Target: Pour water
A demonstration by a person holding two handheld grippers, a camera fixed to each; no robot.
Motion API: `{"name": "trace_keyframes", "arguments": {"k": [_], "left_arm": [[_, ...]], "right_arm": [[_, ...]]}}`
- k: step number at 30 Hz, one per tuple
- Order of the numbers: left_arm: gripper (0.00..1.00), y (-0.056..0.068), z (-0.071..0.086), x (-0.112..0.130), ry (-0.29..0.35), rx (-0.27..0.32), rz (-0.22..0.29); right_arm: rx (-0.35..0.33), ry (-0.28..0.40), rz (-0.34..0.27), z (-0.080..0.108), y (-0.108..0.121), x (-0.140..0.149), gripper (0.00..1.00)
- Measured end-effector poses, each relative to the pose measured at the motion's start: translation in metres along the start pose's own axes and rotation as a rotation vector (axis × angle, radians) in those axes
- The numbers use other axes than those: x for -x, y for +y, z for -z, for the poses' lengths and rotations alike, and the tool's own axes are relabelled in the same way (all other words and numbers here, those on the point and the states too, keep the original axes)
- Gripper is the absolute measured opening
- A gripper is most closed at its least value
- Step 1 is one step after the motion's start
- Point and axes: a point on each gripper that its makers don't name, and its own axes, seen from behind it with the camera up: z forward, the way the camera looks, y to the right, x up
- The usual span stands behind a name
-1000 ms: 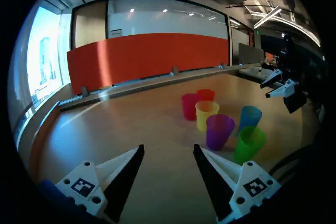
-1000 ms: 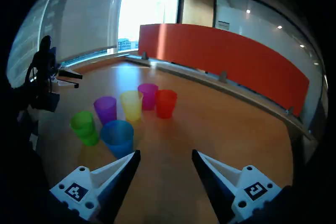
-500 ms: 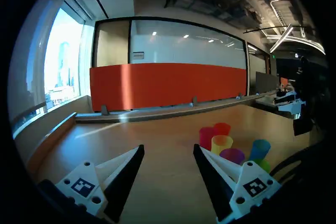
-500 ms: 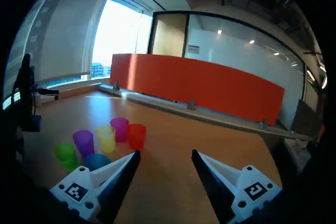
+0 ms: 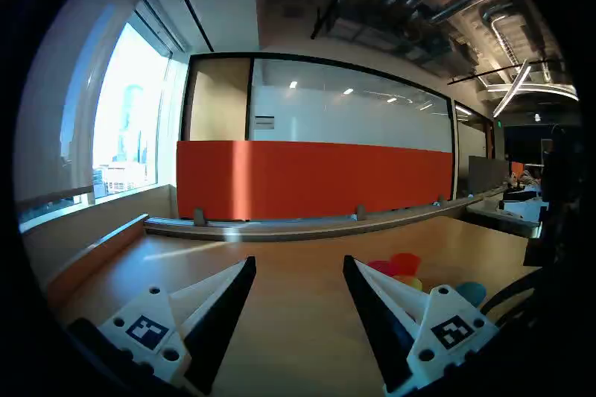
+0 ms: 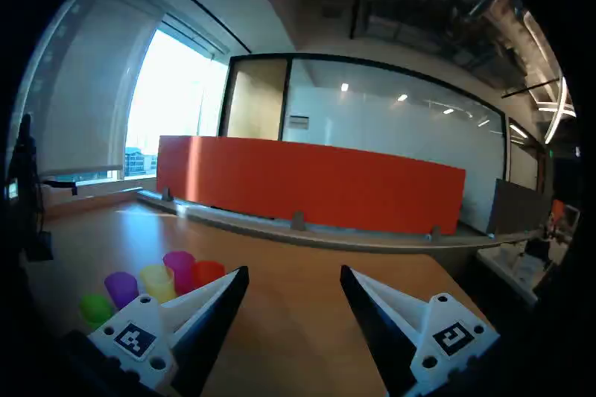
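Observation:
Several coloured plastic cups stand together on the wooden table (image 5: 298,322). In the left gripper view the red cup (image 5: 407,263), a pink cup (image 5: 381,267) and a blue cup (image 5: 471,292) peek out low behind my right finger. My left gripper (image 5: 298,258) is open with nothing between its fingers. In the right gripper view the green cup (image 6: 94,308), purple cup (image 6: 121,287), yellow cup (image 6: 156,280), magenta cup (image 6: 179,266) and red cup (image 6: 207,272) sit at the lower left, beside my left finger. My right gripper (image 6: 294,269) is open and holds nothing.
A long orange partition (image 5: 313,177) runs along the table's far edge, with a glass wall behind it. Bright windows (image 6: 171,121) are on one side. Desks with equipment (image 5: 514,207) and a dark figure (image 5: 557,196) stand at the right. A dark shape (image 6: 24,196) rises at the left edge.
Both views have tilted upward, so the cups slid down toward the fingers and more wall and ceiling show. Both grippers stayed open and the cups did not move.

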Motion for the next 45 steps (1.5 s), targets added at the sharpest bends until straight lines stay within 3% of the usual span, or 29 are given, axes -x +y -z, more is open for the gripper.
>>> {"name": "trace_keyframes", "arguments": {"k": [5,12,17,29,38,45], "left_arm": [[0.86,-0.002,-0.001,-0.006,0.031,-0.03,0.0],[0.86,-0.008,0.0,-0.011,0.055,-0.059,0.042],[0.86,-0.015,-0.002,-0.015,0.068,-0.089,0.032],[0.86,-0.021,-0.006,-0.011,0.079,-0.135,0.03],[0.86,-0.032,-0.005,-0.001,0.077,-0.193,0.028],[0.86,-0.03,-0.003,0.012,0.074,-0.2,0.027]], "right_arm": [[0.048,0.038,-0.016,-0.001,0.009,-0.006,0.95],[0.144,0.12,-0.064,0.004,0.032,-0.023,0.95],[0.199,0.146,-0.109,0.008,0.049,-0.024,0.95],[0.187,0.147,-0.154,0.008,0.046,-0.013,0.96],[0.175,0.124,-0.089,0.011,0.036,-0.009,0.96],[0.182,0.12,-0.033,0.012,0.031,-0.011,0.96]]}}
